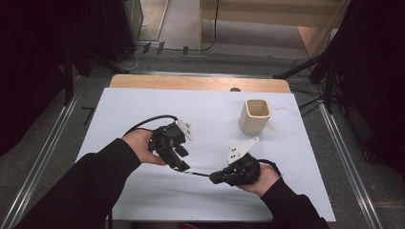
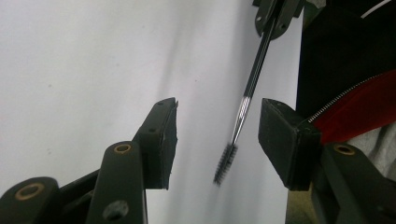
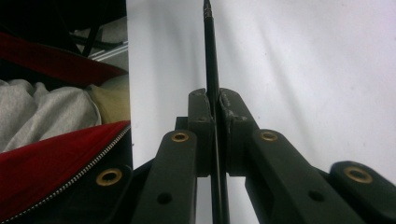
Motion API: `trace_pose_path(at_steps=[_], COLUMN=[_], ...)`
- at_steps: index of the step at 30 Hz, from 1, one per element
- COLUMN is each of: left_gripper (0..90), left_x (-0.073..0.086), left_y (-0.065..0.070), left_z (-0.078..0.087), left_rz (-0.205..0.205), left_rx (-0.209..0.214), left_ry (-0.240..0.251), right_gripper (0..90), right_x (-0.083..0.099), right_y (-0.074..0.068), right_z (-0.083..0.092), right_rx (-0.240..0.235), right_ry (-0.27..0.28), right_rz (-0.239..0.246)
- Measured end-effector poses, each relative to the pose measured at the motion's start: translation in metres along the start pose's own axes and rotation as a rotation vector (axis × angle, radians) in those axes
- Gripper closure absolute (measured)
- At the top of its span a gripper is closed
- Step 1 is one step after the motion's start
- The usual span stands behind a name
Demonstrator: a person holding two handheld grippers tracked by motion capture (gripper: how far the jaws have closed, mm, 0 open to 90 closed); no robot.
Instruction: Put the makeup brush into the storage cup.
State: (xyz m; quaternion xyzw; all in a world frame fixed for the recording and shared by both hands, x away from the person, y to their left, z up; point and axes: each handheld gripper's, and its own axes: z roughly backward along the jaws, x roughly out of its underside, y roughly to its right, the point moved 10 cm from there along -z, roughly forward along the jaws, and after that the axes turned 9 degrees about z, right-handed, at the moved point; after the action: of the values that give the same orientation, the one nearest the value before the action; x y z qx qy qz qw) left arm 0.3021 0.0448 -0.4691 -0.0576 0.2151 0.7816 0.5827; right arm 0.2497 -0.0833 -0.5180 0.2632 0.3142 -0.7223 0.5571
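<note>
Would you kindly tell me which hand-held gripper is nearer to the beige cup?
Right. The right hand-held gripper, shut on the thin brush, sits just in front of the beige cup; the left hand-held gripper is farther away, to its left.

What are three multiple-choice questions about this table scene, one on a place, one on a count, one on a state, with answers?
1. Where does the beige cup stand?
A. on the far right part of the white table top
B. between the two hands
C. on the floor

2. How many cups are on the table?
A. three
B. one
C. two

3. How is the thin black brush held?
A. lying loose on the table
B. clamped in the left hand-held gripper
C. clamped in the right hand-held gripper

Answers: 1 A, the high view shows it beyond the right hand. 2 B, one cup stands there. 3 C, the right jaws are shut on its handle, while the left jaws stand open around its bristle tip.
</note>
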Motion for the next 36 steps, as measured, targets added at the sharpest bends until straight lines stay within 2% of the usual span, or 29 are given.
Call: trace_pose_path(at_steps=[1,2,3,4,6,7,8,10,11,12,13,14,15,16,19,20,21,22,24,26,28,31,32,35,36], left_gripper=[44.1,35.6,35.6,35.5,35.5,35.5,35.4,35.5,35.5,35.4,35.5,35.4,35.4,35.4,35.5,35.5,35.5,35.5,35.5,35.5,35.5,35.5,35.5,35.5,35.5], left_x=[0.0,0.001,0.001,0.002,0.002,0.002,0.001,0.001,0.002,0.002,0.003,0.003,0.004,0.007,0.01,0.011,0.012,0.012,0.015,0.018,0.019,0.023,0.024,0.024,0.024], left_y=[0.0,0.0,-0.001,-0.002,-0.004,-0.004,-0.006,-0.008,-0.01,-0.014,-0.015,-0.015,-0.017,-0.02,-0.023,-0.024,-0.026,-0.026,-0.027,-0.027,-0.026,-0.026,-0.024,-0.023,-0.023], left_z=[0.0,0.001,0.002,0.004,0.006,0.007,0.009,0.009,0.01,0.012,0.013,0.013,0.014,0.016,0.02,0.022,0.026,0.026,0.028,0.027,0.026,0.021,0.019,0.016,0.013], left_rz=[0.0,0.004,0.013,0.025,0.028,0.037,0.079,0.09,0.102,0.134,0.152,0.152,0.169,0.189,0.197,0.209,0.232,0.232,0.276,0.299,0.303,0.309,0.308,0.314,0.321], left_rx=[0.0,0.005,0.002,0.006,0.001,0.015,0.041,0.04,0.034,0.032,0.036,0.036,0.037,0.03,0.025,0.021,0.02,0.02,0.026,0.018,0.02,-0.004,-0.009,-0.012,-0.021], left_ry=[0.0,0.008,0.011,0.023,0.038,0.057,0.098,0.116,0.135,0.175,0.193,0.193,0.214,0.239,0.264,0.285,0.316,0.316,0.362,0.376,0.381,0.403,0.433,0.462,0.493], right_gripper=[85.9,85.9,85.9,85.9,85.9,85.9,85.9,85.9,85.9,85.9,85.9,85.9,85.9,85.9,85.9,85.9,85.9,85.9,85.9,85.8,85.8,85.9,85.9,85.8,85.8], right_x=[0.001,0.003,0.003,0.005,0.008,0.008,0.01,0.012,0.013,0.014,0.015,0.016,0.016,0.019,0.021,0.022,0.023,0.023,0.022,0.021,0.02,0.019,0.019,0.02,0.02], right_y=[0.0,0.0,0.0,0.0,0.002,0.002,0.003,0.003,0.003,0.006,0.006,0.007,0.007,0.009,0.011,0.012,0.014,0.014,0.016,0.017,0.019,0.022,0.022,0.023,0.023], right_z=[0.001,0.002,0.002,0.004,0.006,0.006,0.006,0.007,0.007,0.009,0.01,0.011,0.011,0.012,0.013,0.013,0.014,0.014,0.014,0.014,0.016,0.018,0.019,0.022,0.022], right_rx=[0.004,0.004,0.004,0.009,0.016,0.016,0.025,0.027,0.028,0.037,0.039,0.043,0.043,0.048,0.051,0.058,0.066,0.066,0.076,0.092,0.112,0.136,0.143,0.157,0.16], right_ry=[0.004,0.006,0.006,0.02,0.021,0.021,0.027,0.023,0.023,0.032,0.037,0.04,0.04,0.04,0.05,0.056,0.06,0.06,0.08,0.089,0.106,0.134,0.141,0.151,0.157], right_rz=[-0.007,-0.017,-0.017,-0.042,-0.05,-0.05,-0.064,-0.068,-0.086,-0.097,-0.11,-0.122,-0.122,-0.145,-0.171,-0.175,-0.199,-0.199,-0.219,-0.232,-0.246,-0.275,-0.278,-0.289,-0.285])
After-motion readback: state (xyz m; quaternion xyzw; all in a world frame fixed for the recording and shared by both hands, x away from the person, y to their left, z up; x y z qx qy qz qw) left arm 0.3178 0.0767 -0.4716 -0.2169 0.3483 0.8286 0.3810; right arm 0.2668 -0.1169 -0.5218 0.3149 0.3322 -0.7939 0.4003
